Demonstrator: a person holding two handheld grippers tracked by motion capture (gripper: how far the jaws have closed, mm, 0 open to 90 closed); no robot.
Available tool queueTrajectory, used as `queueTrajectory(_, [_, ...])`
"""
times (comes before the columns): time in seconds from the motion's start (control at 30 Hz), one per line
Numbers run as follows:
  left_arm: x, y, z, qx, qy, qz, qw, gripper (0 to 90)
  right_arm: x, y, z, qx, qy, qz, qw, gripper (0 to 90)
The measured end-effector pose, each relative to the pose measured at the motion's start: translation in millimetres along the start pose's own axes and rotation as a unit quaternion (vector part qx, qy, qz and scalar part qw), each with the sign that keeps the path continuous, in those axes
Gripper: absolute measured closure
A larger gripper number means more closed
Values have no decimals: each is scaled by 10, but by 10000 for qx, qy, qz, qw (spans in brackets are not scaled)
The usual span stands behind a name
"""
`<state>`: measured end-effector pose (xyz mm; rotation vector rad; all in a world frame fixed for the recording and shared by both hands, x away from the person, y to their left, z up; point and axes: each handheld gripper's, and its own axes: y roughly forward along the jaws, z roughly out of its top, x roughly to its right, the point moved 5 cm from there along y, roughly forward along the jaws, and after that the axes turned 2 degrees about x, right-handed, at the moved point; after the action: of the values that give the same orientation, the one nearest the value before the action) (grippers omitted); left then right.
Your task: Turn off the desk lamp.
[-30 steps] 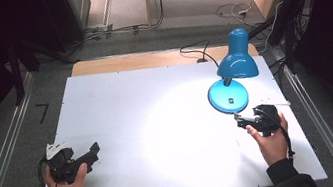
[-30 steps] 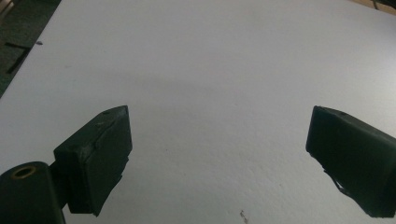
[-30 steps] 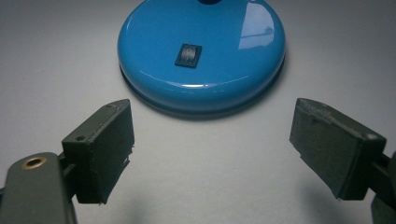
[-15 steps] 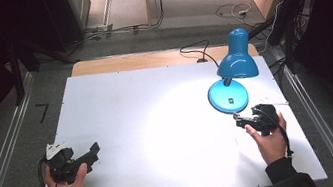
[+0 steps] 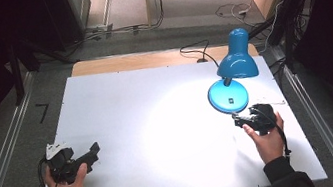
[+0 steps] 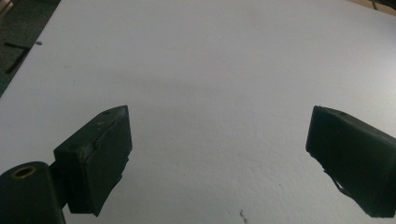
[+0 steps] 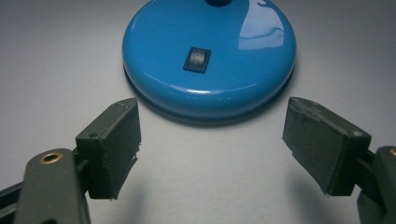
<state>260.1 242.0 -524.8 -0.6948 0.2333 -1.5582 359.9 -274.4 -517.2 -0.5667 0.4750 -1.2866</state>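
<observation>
Two grippers are idling wide, gripping nothing; the right gripper (image 7: 212,149), jaws just narrowing slightly, is facing the lamp (image 7: 210,56); next, probably pressing its switch (image 7: 196,59); the left gripper (image 6: 219,158) is resting apart.

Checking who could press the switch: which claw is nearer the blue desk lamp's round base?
Right claw, open just short of the blue desk lamp's round base; left claw sits across the white table.

Claw (image 7: 210,144) jaws apart, just closing slightly, nothing between; blue lamp base (image 7: 210,60) near ahead.
</observation>
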Motion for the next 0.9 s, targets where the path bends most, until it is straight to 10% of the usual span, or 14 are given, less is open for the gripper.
queueTrajectory(0.9, [5, 3, -3, -17, 5, -40, 10000, 82, -58, 101, 93, 257, -75, 65, 9996, 526])
